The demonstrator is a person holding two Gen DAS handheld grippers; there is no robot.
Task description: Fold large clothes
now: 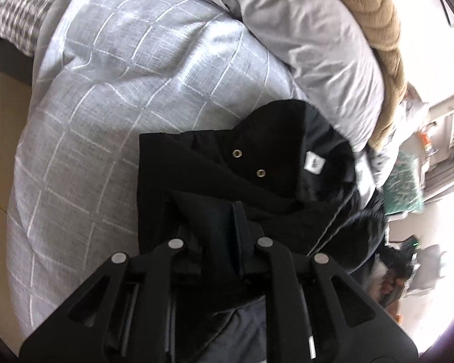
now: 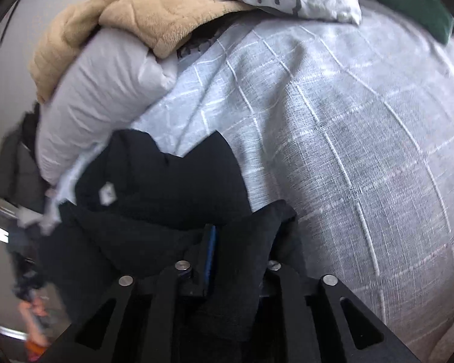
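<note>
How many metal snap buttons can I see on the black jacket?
2: on the black jacket, one snap sits near the collar, the other just below and right of it. Folds may hide more.

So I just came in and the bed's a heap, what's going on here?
A person is folding a black jacket on the grey checked duvet, a handheld gripper in each hand. Black cloth sits between the jaws of the left gripper and the right gripper. The jacket lies bunched, collar and white label up.

Black jacket (image 1: 215, 163) folds hide both claws' fingertips; room background blurred.
</note>
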